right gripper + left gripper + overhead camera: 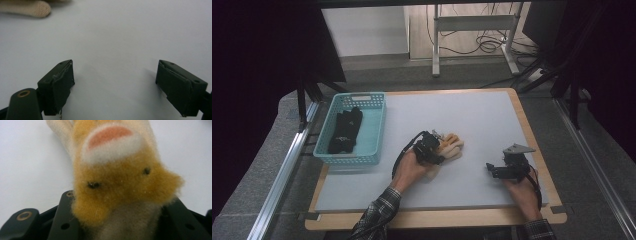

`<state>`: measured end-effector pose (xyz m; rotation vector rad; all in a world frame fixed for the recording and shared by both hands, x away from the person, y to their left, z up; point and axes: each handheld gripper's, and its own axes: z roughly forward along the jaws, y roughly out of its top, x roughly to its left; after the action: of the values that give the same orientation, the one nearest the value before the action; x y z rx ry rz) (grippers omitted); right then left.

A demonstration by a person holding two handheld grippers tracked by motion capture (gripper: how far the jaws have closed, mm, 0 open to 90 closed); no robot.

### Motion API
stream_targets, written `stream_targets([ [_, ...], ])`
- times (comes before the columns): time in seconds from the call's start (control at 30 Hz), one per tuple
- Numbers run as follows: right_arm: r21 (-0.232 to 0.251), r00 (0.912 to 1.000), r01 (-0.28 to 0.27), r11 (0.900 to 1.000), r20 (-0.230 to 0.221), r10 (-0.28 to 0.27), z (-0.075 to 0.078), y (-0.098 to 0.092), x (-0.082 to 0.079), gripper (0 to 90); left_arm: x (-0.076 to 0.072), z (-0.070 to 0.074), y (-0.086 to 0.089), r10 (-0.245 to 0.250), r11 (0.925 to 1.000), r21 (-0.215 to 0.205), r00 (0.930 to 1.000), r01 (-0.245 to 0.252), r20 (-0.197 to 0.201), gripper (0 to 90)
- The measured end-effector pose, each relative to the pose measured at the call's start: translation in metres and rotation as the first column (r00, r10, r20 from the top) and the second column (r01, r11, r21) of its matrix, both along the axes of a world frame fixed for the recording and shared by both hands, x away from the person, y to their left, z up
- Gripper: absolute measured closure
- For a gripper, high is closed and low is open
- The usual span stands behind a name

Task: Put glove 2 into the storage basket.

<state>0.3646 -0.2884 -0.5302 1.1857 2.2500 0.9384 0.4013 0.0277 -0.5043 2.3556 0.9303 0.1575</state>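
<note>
Left gripper view looks straight down the left hand-held gripper (125,225), whose black jaws are drawn in against the cuff end of a fuzzy tan glove (120,185), the pile bulging up between them; I read that as a grip taken on the glove. From the high view the same left hand-held gripper (434,150) sits at the middle of the surface (482,120), with the glove (451,146) lying flat there, fingers pointing away from the person. So the step in hand looks like the pick: the glove is clamped but not yet lifted. Its likely goal is the teal basket (374,125) at the left edge, where a dark glove (344,131) already lies. The next move calls for a clean lift so the limp fingers clear the surface, a carry to the left over the basket wall, and a release above the free space beside the dark glove. The soft pile could slip if the hold is shallow

Right hand-held gripper (497,170) rests near the right edge, well apart from the glove; in the right gripper view its jaws stand wide with nothing between them, and a pale fingertip (30,8) shows at the top left

No brand, label or writing can be read anywhere; the glove bears only a pink and white patch (110,142) and two small dark marks
</note>
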Motion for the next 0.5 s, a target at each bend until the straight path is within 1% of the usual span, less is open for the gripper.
stream_targets([
  [0.03, 0.0, 1.0, 0.0, 1.0, 0.0, 0.0, 0.0, 0.0, 0.0, 14.7, 0.0, 0.003, 0.002, 0.007, 0.9999, -0.01, 1.0, -0.007, 0.005, 57.4],
  [0.23, 0.0, 1.0, 0.0, 1.0, 0.0, 0.0, 0.0, 0.0, 0.0, 14.8, 0.004, 0.025, 0.017, 0.055, 0.9985, -0.005, 0.9978, -0.055, 0.038, 56.8],
  [0.27, 0.001, 1.0, 0.001, 1.0, 0.0, -0.001, 0.0, 0.0, 0.0, 14.7, 0.005, 0.031, 0.023, 0.071, 0.9975, -0.006, 0.9964, -0.071, 0.046, 56.6],
  [0.3, 0.0, 1.0, 0.0, 1.0, 0.0, 0.0, 0.0, 0.0, 0.0, 14.8, 0.006, 0.034, 0.025, 0.079, 0.9969, -0.006, 0.9957, -0.079, 0.049, 56.5],
  [0.43, 0.001, 1.0, 0.001, 1.0, 0.001, -0.001, 0.0, 0.0, 0.0, 14.8, 0.009, 0.048, 0.039, 0.129, 0.9915, 0.006, 0.9886, -0.13, 0.078, 56.0],
  [0.5, 0.0, 1.0, 0.0, 1.0, 0.001, 0.0, 0.0, 0.0, 0.0, 14.8, 0.01, 0.054, 0.047, 0.138, 0.9899, 0.018, 0.9865, -0.14, 0.088, 55.8],
])
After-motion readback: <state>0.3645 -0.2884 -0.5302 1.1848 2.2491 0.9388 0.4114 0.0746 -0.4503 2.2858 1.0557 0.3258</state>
